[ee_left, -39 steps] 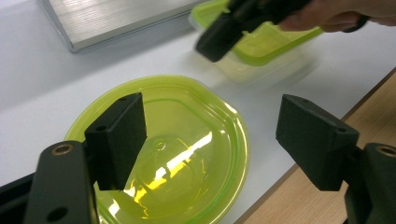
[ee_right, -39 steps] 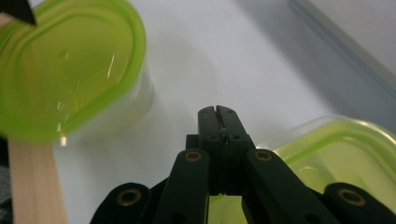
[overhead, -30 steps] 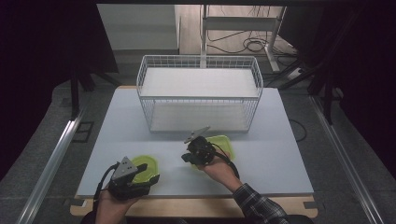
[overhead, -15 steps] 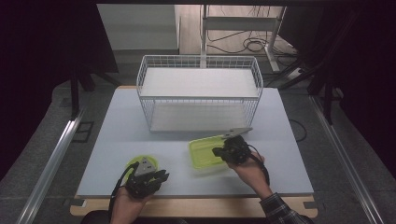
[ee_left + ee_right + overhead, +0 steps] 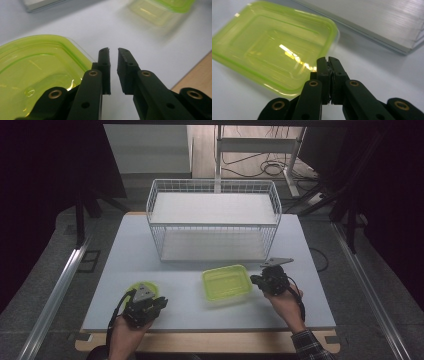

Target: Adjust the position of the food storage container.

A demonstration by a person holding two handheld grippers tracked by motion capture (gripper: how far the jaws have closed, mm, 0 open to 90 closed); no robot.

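Right, view by view:

High view, table: white table top (image 5: 190,295), wire basket (image 5: 214,222) standing at the far middle, beyond both pairs of fingers.
High view, container: green container (image 5: 226,282) sits on the table just beside the right gripper's (image 5: 262,281) tips, on their inner side; touching or not, can't tell from up here.
High view, lid: green lid (image 5: 134,291) lies flat at the near left, mostly under the left gripper (image 5: 156,304); only its far edge peeks out behind the grey plate.
High view, hands: person's left hand (image 5: 125,332) and right hand (image 5: 285,301) come in from the near edge, one on each gripper. The right sleeve is plaid.
Left gripper view, fingers: slightly parted, narrow gap between the pads, nothing in it.
Left gripper view, lid: green lid (image 5: 37,72) just to the left of the fingers, rim running right alongside the left jaw; lying on the table.
Left gripper view, container: green container (image 5: 162,12) well ahead of the tips and to the right, blurred.
Right gripper view, fingers: pressed together, pads meeting, nothing visibly caught between them.
Right gripper view, container: green container (image 5: 274,47) ahead and left of the tips, open side up, its near right rim just at the fingertips; contact unclear.
Right gripper view, basket: its base (image 5: 374,22) ahead to the right, apart from the tips.
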